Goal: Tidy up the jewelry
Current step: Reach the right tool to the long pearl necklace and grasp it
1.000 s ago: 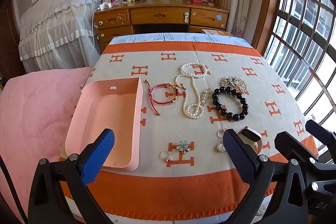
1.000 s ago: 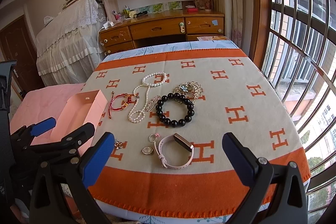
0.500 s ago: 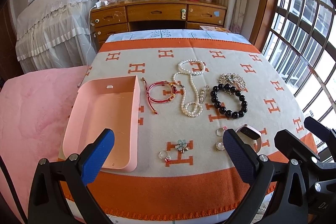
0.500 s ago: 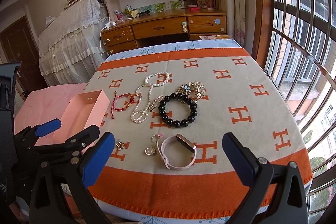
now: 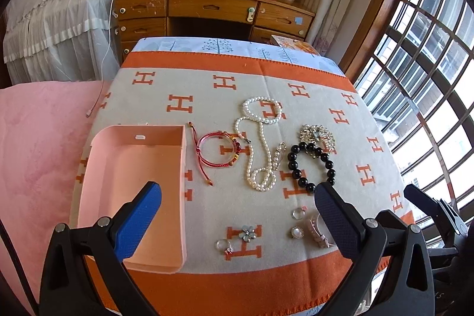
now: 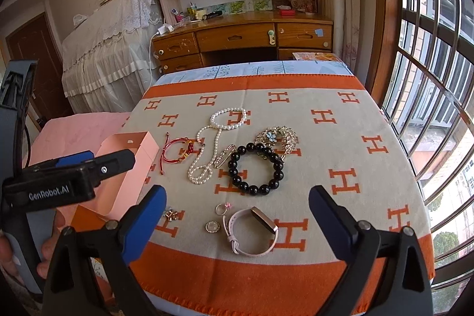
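Observation:
Jewellery lies spread on an orange-and-beige cloth (image 5: 207,85). An open pink box (image 5: 133,168) sits at its left. To the right of the box are a red cord bracelet (image 5: 207,162), a pearl necklace (image 5: 260,187), a black bead bracelet (image 5: 293,157) and a gold brooch (image 5: 317,135). Nearer lie small rings (image 5: 297,212), a flower charm (image 5: 248,233) and a pink watch (image 6: 263,219). My left gripper (image 5: 237,191) hangs open over the box's near corner and holds nothing. My right gripper (image 6: 237,193) hovers above the watch. Its jaws are closing and still wide, with nothing between them.
A pink blanket (image 5: 38,144) lies left of the table. A wooden desk (image 6: 237,37) and bookshelves stand beyond the far edge. A lace-covered bed (image 6: 112,49) is at the back left and a barred window (image 6: 429,79) is on the right. A hand (image 6: 50,250) holds the left gripper.
Both views have moved in toward the table, and the left one now looks down more steeply. The right fingers stand slightly closer together. No jewellery has moved.

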`<state>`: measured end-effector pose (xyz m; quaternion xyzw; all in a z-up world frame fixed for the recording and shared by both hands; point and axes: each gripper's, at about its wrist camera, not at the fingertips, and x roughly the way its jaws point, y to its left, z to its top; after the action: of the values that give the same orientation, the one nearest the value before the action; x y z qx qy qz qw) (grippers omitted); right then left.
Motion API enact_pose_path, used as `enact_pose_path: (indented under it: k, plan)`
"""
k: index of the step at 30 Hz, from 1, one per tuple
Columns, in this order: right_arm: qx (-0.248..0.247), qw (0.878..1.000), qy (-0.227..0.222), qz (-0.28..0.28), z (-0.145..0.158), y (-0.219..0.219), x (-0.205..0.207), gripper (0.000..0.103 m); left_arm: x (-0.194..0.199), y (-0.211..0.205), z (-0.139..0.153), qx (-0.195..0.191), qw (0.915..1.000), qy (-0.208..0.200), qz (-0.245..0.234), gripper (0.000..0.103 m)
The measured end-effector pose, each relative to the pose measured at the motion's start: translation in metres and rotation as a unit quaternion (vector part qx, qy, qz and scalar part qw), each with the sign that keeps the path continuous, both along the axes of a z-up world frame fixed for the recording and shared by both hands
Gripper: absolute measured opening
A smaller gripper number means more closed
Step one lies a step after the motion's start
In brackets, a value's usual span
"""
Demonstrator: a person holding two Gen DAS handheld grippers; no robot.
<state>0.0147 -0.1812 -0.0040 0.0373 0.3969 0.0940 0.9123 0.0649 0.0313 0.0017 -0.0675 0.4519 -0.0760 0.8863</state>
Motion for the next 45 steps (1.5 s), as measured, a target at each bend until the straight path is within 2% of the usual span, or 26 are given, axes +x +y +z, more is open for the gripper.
enact_pose_path:
  k: [6, 10, 14, 16, 21, 23, 26, 29, 32, 35, 36, 37, 45]
  plan:
    - [0.008, 0.999, 0.029, 0.014, 0.01, -0.005, 0.047, 0.084, 0.041, 0.022, 0.014, -0.002, 0.9998, 0.001, 0.021, 0.102]
    - [0.001, 0.999, 0.039, 0.015, 0.016, -0.004, 0.085, 0.081, 0.071, 0.015, 0.016, 0.03, 0.9995, -0.001, 0.009, 0.102]
    - [0.01, 0.997, 0.069, 0.022, 0.01, 0.001, 0.132, 0.077, 0.099, 0.001, 0.004, 0.056, 0.9982, 0.017, -0.011, 0.102]
    - [0.009, 0.996, 0.088, 0.024, 0.001, 0.006, 0.156, 0.073, 0.113, -0.007, -0.009, 0.065, 0.997, 0.035, -0.025, 0.097]
    - [0.012, 0.988, 0.154, 0.021, -0.038, 0.013, 0.213, 0.063, 0.142, -0.019, -0.043, 0.08, 0.9929, 0.075, -0.045, 0.093]
    - [0.017, 0.983, 0.183, 0.016, -0.056, 0.015, 0.232, 0.055, 0.153, -0.019, -0.056, 0.078, 0.9913, 0.095, -0.048, 0.089]
    - [0.015, 0.976, 0.216, 0.013, -0.079, 0.019, 0.252, 0.05, 0.166, -0.016, -0.073, 0.072, 0.9888, 0.122, -0.047, 0.079]
    - [0.007, 0.973, 0.232, 0.011, -0.094, 0.024, 0.265, 0.044, 0.172, -0.015, -0.084, 0.069, 0.9865, 0.14, -0.049, 0.078]
    - [-0.007, 0.97, 0.244, 0.016, -0.105, 0.032, 0.271, 0.032, 0.177, -0.015, -0.09, 0.07, 0.985, 0.15, -0.052, 0.078]
    - [-0.058, 0.973, 0.22, 0.024, -0.103, 0.044, 0.271, 0.023, 0.179, -0.017, -0.093, 0.068, 0.9841, 0.155, -0.055, 0.078]
    - [-0.075, 0.973, 0.215, 0.026, -0.104, 0.046, 0.27, 0.013, 0.18, -0.018, -0.093, 0.067, 0.9839, 0.155, -0.057, 0.078]
    - [-0.084, 0.973, 0.211, 0.027, -0.104, 0.047, 0.268, 0.008, 0.18, -0.019, -0.094, 0.067, 0.9838, 0.155, -0.06, 0.077]
    - [-0.039, 0.976, 0.213, 0.016, -0.103, 0.021, 0.254, 0.007, 0.168, -0.038, -0.085, 0.062, 0.9811, 0.154, -0.099, 0.077]
